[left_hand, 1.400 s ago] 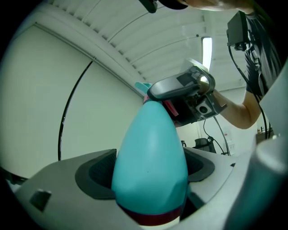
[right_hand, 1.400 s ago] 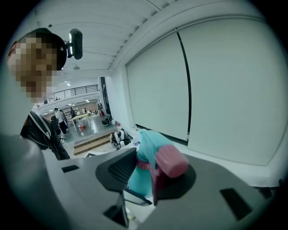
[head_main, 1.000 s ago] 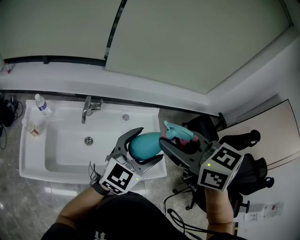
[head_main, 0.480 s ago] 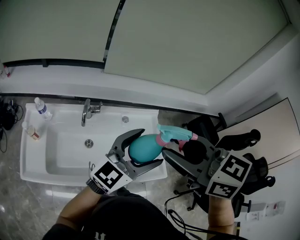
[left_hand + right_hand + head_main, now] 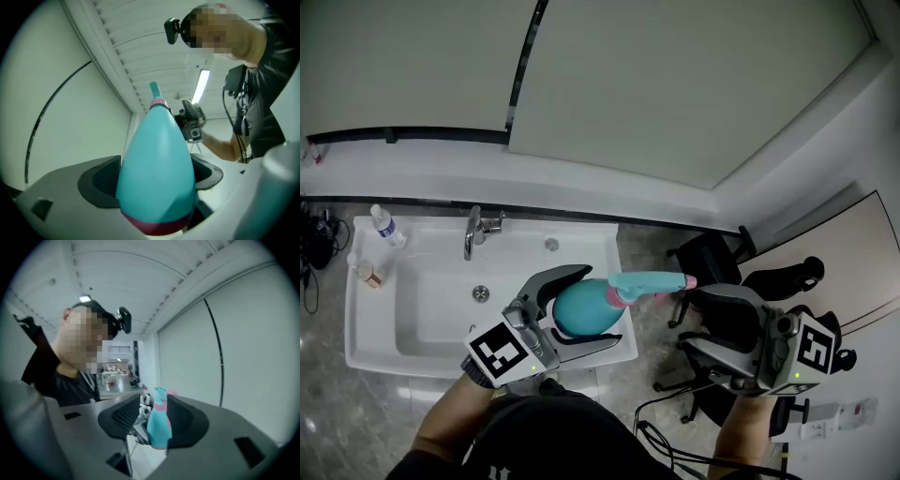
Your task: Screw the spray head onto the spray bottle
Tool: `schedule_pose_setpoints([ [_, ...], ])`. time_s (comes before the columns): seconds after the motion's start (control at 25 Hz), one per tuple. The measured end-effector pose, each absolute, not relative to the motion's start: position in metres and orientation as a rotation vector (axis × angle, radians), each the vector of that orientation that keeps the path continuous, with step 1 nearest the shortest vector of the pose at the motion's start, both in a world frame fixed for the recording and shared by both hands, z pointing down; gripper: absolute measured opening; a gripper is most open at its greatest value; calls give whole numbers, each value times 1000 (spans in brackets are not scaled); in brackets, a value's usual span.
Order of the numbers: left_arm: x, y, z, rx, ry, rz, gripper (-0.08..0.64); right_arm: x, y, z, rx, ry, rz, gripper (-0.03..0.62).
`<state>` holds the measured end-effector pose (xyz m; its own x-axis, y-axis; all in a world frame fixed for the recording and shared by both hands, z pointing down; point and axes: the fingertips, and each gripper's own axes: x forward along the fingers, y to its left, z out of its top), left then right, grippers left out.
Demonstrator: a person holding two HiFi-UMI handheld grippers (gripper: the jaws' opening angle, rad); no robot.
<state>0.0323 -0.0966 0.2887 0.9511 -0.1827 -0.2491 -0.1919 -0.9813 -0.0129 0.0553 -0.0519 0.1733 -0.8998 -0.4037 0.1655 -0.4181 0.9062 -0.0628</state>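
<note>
Left gripper (image 5: 600, 305) clamps the spray bottle (image 5: 577, 309) — right gripper (image 5: 689, 317) hangs beside it, jaws apart.

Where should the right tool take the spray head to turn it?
Probably on the spray head just past its pink collar, coming from the person's right along the bottle's axis. The left tool holds the bottle lying sideways, head pointing toward the open right tool.
</note>
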Motion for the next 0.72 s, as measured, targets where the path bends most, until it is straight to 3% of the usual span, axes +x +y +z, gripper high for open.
schedule_pose_setpoints([
  [0.24, 34, -58, 271, -3095, -87, 435, 430, 102, -57, 152, 197, -3279, 115, 155],
  [0.48, 29, -23, 265, -3156, -534, 531, 430, 51, -47, 170, -301, -3176, 79, 156],
  [0.64, 47, 0, 248, -3179, -810, 582, 430, 32, -26, 170, -568, -3041, 69, 233],
  [0.72, 58, 9, 240, -3187, -921, 612, 431, 32, -19, 165, -648, -3022, 87, 238],
])
